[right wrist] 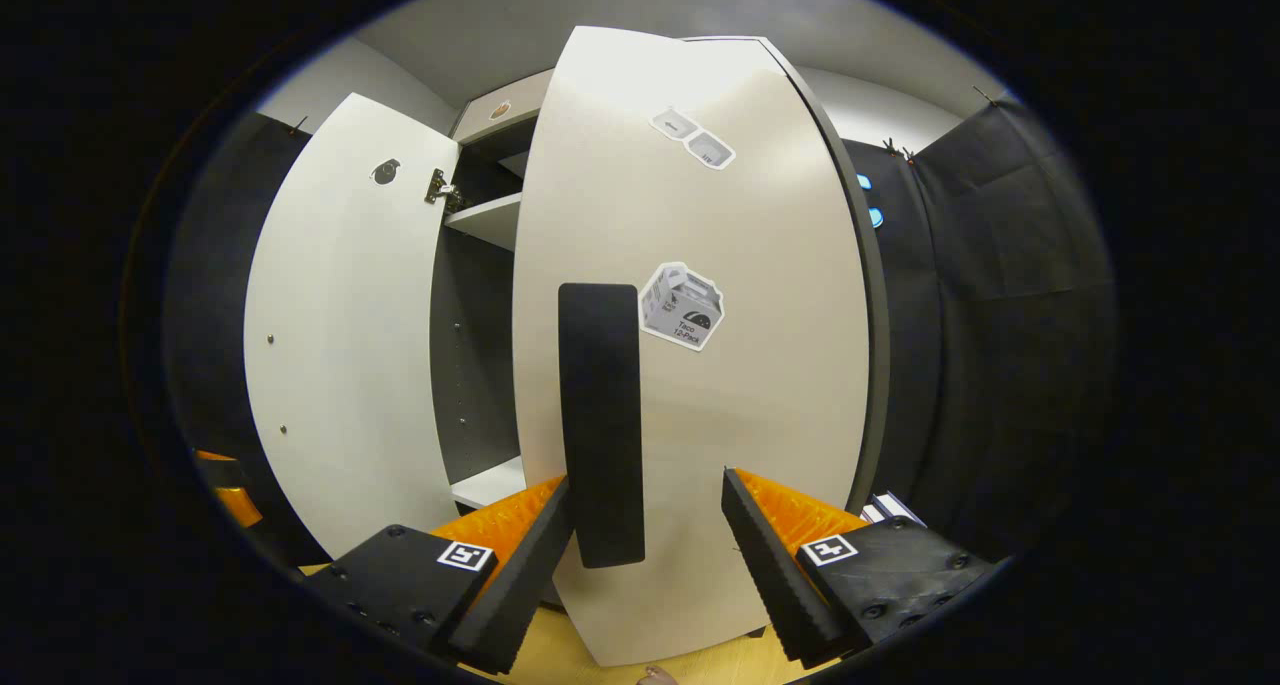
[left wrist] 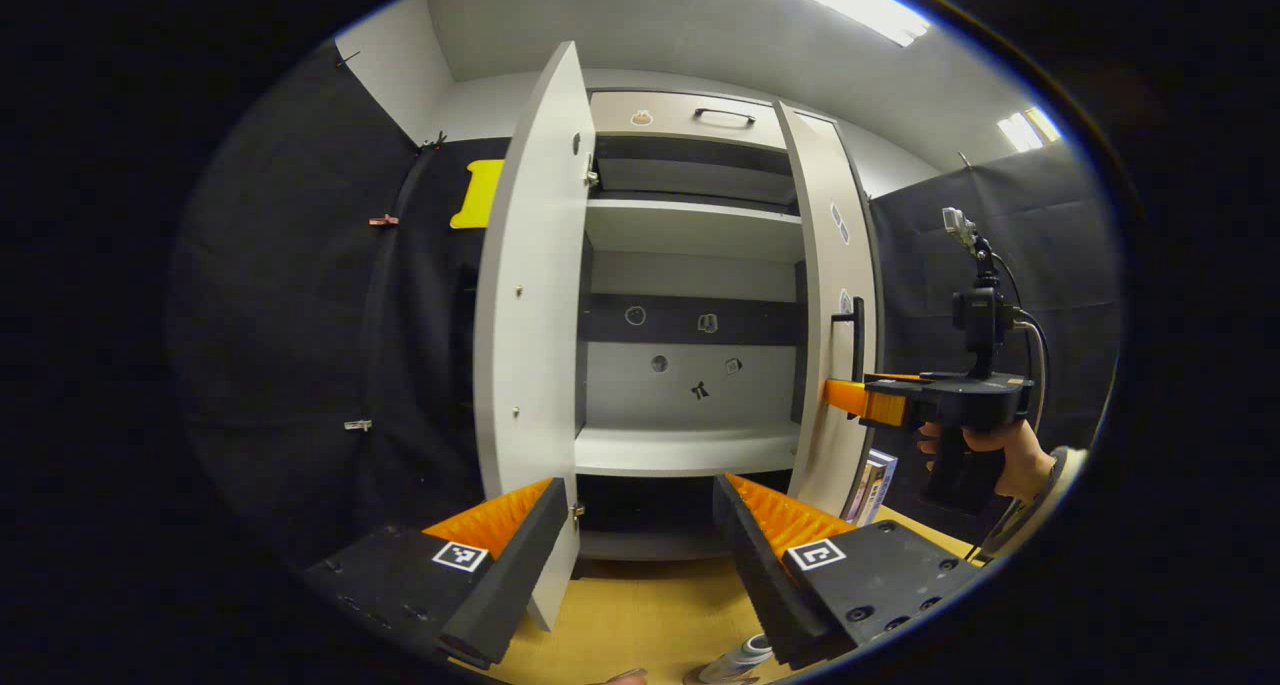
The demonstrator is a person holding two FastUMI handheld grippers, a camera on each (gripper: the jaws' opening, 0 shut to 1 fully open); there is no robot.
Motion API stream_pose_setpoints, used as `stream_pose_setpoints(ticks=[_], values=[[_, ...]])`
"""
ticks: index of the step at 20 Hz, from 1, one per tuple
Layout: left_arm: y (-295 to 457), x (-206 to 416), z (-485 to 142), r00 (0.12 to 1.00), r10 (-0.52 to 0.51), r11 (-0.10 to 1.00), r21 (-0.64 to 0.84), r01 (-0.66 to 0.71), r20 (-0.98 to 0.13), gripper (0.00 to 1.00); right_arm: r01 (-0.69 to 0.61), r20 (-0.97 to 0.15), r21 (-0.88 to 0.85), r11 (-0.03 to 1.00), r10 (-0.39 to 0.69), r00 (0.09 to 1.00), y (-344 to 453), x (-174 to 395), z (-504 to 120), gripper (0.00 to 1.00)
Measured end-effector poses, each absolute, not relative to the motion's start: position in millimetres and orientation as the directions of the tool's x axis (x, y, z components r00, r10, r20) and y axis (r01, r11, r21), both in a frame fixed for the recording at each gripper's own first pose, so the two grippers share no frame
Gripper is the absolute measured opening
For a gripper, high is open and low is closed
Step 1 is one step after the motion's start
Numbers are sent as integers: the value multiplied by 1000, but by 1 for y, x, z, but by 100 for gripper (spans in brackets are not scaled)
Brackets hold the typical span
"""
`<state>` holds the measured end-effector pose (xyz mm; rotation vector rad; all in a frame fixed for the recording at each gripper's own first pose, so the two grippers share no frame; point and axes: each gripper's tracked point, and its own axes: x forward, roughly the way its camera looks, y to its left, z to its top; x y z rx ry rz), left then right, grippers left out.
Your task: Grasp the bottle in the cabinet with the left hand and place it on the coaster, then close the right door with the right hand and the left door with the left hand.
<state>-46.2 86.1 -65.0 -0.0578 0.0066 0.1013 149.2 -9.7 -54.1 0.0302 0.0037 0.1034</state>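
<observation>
The white cabinet stands with both doors swung out and bare shelves [left wrist: 690, 450] inside. The bottle [left wrist: 735, 662] peeks in at the bottom edge of the left gripper view, low on the wooden table [left wrist: 640, 605], just under my left gripper [left wrist: 640, 525], which is open and holds nothing. The left door [left wrist: 530, 345] stands edge-on beside its left finger. A hand holds my right gripper [left wrist: 845, 397] against the right door [left wrist: 835, 345], close to the handle [left wrist: 857, 340]. In the right gripper view the right gripper [right wrist: 648, 505] is open, with the black handle [right wrist: 600, 425] between its fingers, near the left one.
A closed drawer [left wrist: 690, 115] tops the cabinet. Books [left wrist: 873, 485] lean behind the right door's lower edge. Black cloth walls close in on both sides. The left door [right wrist: 340, 345] stands open left of the right door [right wrist: 720, 395].
</observation>
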Motion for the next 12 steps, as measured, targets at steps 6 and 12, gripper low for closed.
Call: stream_pose_setpoints(ticks=[6, 12], values=[[138, -64, -65, 979, 204, 977, -67, -204, -12, 93, -18, 7, -5, 1000, 18, 1000, 4, 184, -57, 95], [188, -79, -61, 953, 304, 950, -67, -304, -1, 93, 62, 55, -89, 994, -57, 997, 11, 212, -56, 95]])
